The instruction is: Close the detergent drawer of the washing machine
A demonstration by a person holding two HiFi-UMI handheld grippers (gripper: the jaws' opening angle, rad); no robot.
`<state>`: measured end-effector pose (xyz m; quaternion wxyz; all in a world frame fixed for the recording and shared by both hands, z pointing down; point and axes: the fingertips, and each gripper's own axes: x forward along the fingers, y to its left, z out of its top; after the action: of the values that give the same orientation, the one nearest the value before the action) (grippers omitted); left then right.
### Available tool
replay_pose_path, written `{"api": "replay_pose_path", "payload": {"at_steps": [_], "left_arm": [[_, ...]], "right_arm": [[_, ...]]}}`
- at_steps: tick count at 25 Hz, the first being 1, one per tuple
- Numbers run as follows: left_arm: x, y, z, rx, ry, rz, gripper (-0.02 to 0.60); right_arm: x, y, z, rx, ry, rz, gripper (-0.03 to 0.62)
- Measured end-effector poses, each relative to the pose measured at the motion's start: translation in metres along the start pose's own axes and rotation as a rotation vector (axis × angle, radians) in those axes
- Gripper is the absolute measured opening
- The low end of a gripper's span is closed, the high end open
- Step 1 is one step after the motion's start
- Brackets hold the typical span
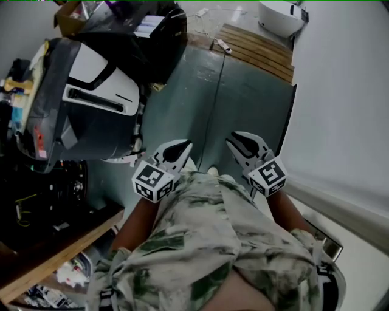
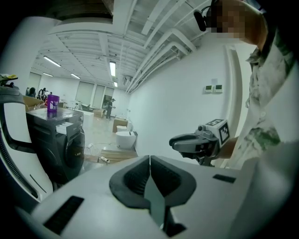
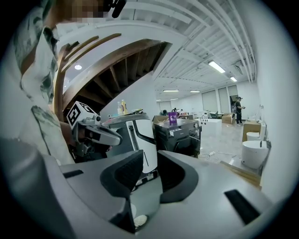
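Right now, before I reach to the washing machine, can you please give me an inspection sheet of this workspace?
Surface: grey floor.
Job's things: washing machine at left; drawer state unreadable.
Clutter: cardboard box, purple cup on a black machine.
Grippers: left gripper shut, empty; right gripper open, empty.
Cables: thin cable across the floor.
Surroundings: wooden pallet, toilet, white wall.
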<state>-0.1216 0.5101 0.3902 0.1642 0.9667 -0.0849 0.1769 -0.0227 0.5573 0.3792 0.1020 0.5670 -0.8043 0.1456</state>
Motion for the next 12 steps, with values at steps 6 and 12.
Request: {"api": "replay_pose_path", "payload": {"at_steps": [6,12], "left_arm": [[0.023,0.033,0.005,-0.006,0.023,-0.010,0.028],[0.055,0.102,0.038,0.006,0.014,-0.023,0.028]], "right_arm": [[0.027,-0.037,-0.001,0.029,0.005,-0.017,0.117],[0.080,-0.079,0.020,0.037,0.032,-0.038,0.112]]}}
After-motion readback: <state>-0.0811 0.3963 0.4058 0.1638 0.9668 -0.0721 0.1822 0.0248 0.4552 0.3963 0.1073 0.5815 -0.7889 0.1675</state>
